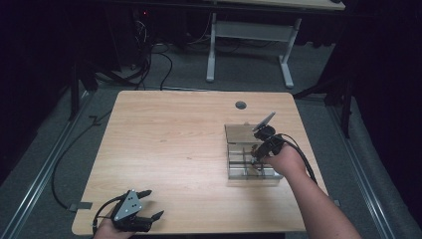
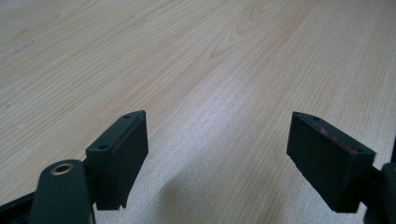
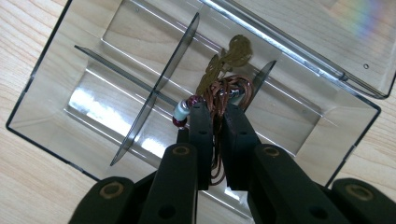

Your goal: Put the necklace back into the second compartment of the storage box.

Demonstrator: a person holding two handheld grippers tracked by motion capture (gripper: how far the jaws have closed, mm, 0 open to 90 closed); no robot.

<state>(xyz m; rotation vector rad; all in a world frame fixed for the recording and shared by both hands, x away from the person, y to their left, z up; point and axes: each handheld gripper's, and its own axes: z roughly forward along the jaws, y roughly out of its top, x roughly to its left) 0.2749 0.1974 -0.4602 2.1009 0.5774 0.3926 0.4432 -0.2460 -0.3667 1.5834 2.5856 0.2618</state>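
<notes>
Two claws in play here, but just one is doing anything. The right claw (image 3: 215, 109) is pinched almost shut on a corded necklace (image 3: 223, 91), a bundle of thin brown cord with a few beads and a brassy pendant dangling past the tips. It's hanging right over the clear divided box (image 3: 60, 88), which sits open on the bench (image 1: 169, 144) with its lid flipped back on the far side of the claw. Looks to me like the bundle is going into the compartment directly under the tips, just beside the crossing dividers.

The left claw (image 1: 149, 205) is parked near the bench edge, well apart from the box, jaws spread wide with nothing between them.

How I'd do this bit: lower straight down so the pendant lands first and the cord piles on top of it, rather than draping over a divider. Keep the tips centred in that one cell. The white bead sitting beside the left jaw looks likely to catch the divider wall if you drift that way. Let go only once most of the cord is resting on the box floor, and open slowly, since loose cord likes to cling to the pads.
</notes>
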